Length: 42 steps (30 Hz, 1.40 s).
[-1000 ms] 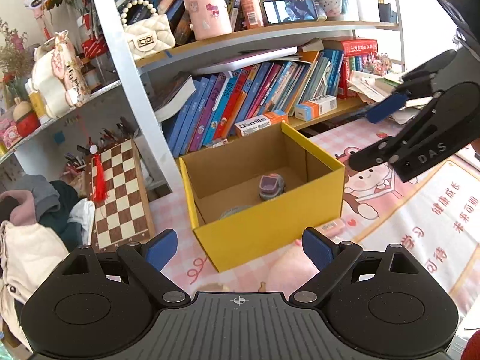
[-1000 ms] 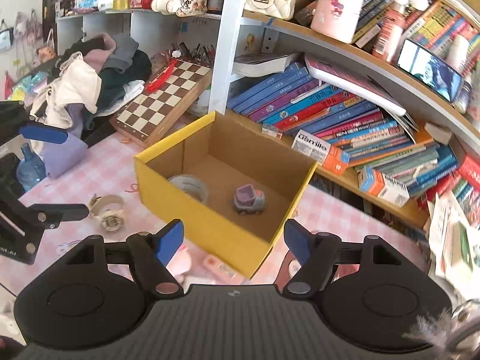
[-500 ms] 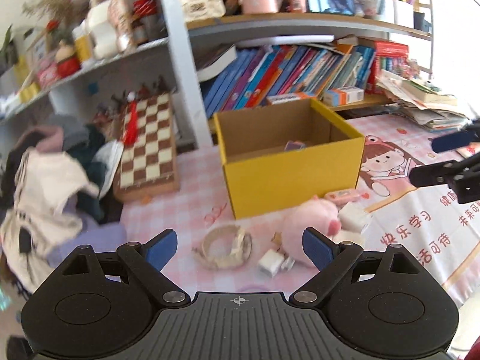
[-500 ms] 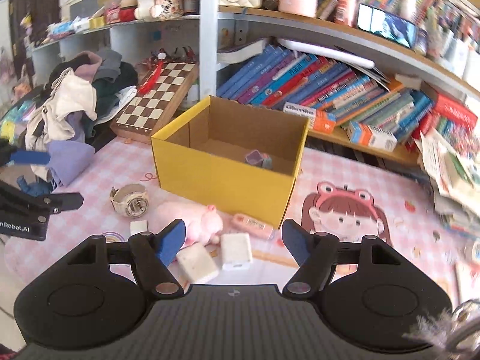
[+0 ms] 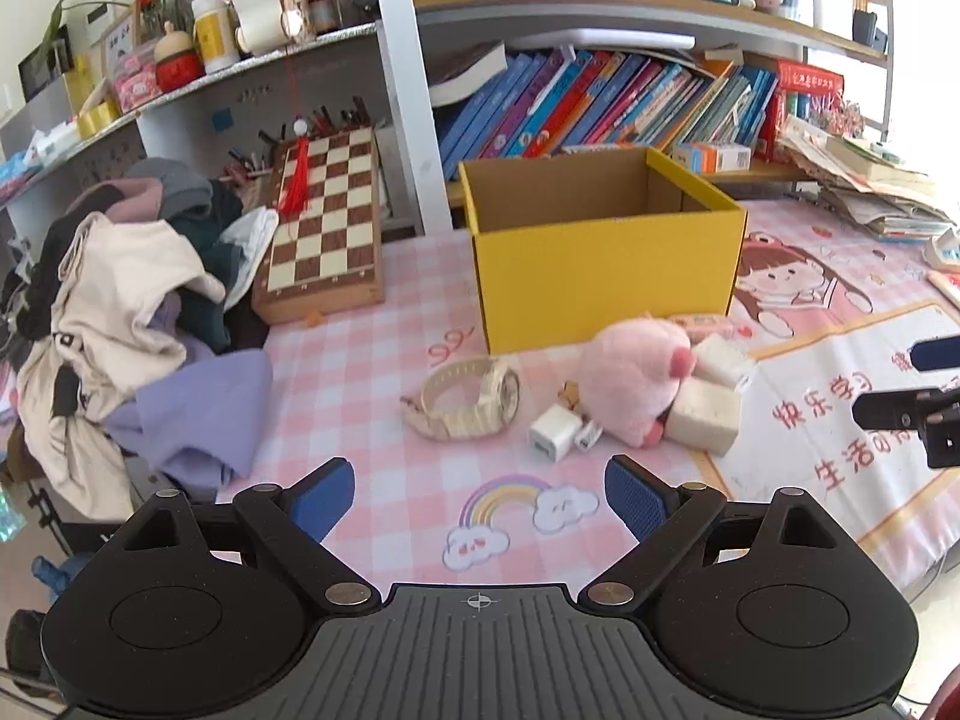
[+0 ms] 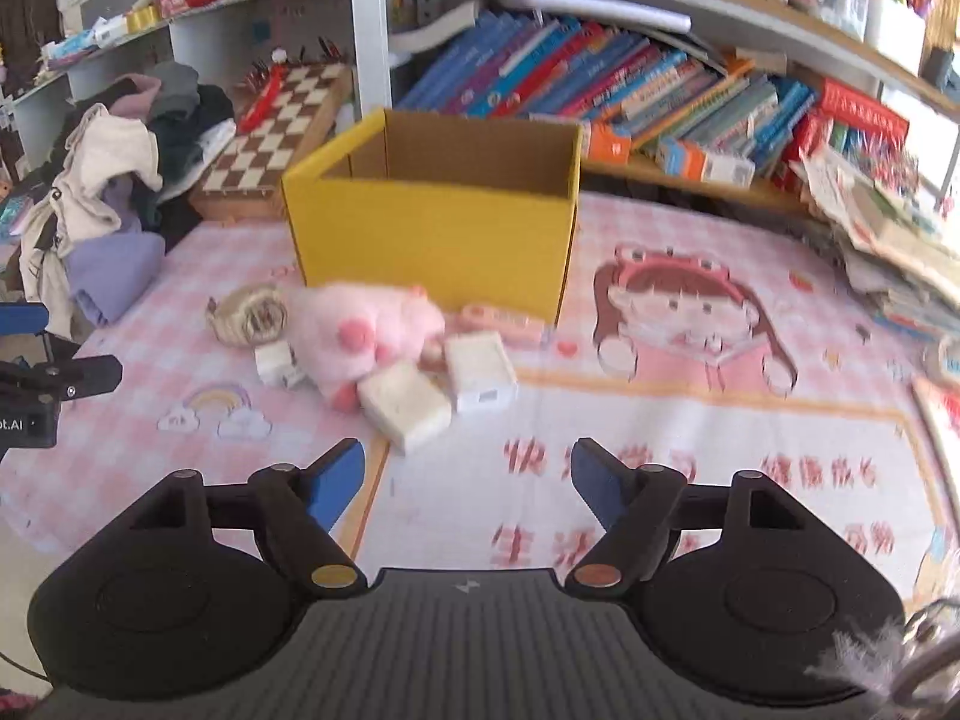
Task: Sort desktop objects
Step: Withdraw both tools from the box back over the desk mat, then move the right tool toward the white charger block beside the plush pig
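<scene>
A yellow cardboard box (image 5: 606, 276) (image 6: 432, 240) stands open on the pink checked desk mat. In front of it lie a pink plush pig (image 5: 630, 384) (image 6: 360, 336), a cream wristwatch (image 5: 468, 399) (image 6: 249, 315), a small white charger plug (image 5: 555, 432) (image 6: 276, 363), two whitish blocks (image 6: 411, 405) (image 6: 480, 369) and a flat pink item (image 6: 501, 321). My left gripper (image 5: 477, 495) hangs open, empty, just short of the watch and plug. My right gripper (image 6: 465, 483) is empty too, its jaws opening, near the blocks. Each gripper shows at the edge of the other's view.
A chessboard case (image 5: 324, 216) leans against a white shelf post (image 5: 405, 90). A heap of clothes (image 5: 132, 300) fills the left edge. Rows of books (image 5: 600, 102) line the shelf behind the box. Stacked papers (image 6: 888, 240) lie at the right.
Both grippers have pulled back from over the box and come down lower. The box interior has dropped out of sight and the items on the mat have come into view.
</scene>
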Motion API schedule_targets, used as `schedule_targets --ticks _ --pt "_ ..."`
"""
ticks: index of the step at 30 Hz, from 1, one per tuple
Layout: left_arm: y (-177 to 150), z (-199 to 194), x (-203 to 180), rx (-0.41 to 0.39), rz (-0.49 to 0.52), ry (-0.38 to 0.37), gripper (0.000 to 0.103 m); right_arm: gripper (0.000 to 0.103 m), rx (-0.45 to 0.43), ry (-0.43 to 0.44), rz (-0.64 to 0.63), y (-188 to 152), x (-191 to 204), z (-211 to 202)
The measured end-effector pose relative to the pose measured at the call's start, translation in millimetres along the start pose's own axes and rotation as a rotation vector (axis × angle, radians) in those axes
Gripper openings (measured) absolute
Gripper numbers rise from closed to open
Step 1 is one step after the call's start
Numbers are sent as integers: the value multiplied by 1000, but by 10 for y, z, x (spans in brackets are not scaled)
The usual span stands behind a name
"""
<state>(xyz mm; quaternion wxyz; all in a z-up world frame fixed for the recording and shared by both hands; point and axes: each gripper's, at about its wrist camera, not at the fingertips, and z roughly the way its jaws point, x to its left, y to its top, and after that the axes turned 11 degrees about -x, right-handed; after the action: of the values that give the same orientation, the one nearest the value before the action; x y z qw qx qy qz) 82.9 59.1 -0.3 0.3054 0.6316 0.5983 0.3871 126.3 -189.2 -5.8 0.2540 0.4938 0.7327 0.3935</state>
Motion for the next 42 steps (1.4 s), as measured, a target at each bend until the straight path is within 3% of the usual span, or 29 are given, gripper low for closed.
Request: schedule_targets --ticks 8,14,22,30,42 --pt "-174 -36 -76 17 11 15 93 76 -2 -33 14 -203 76 -35" --pt "-285 -33 -166 26 15 34 93 87 -15 -62 47 -273 122 -28" --pt "-344 17 -275 48 29 6 93 93 19 -18 -42 -349 350 25" --pt "-373 90 -307 83 31 -21 94 94 27 -6 -43 -318 334 81" --pt "-290 176 -303 73 15 -13 94 91 13 30 -56 -217 285 191"
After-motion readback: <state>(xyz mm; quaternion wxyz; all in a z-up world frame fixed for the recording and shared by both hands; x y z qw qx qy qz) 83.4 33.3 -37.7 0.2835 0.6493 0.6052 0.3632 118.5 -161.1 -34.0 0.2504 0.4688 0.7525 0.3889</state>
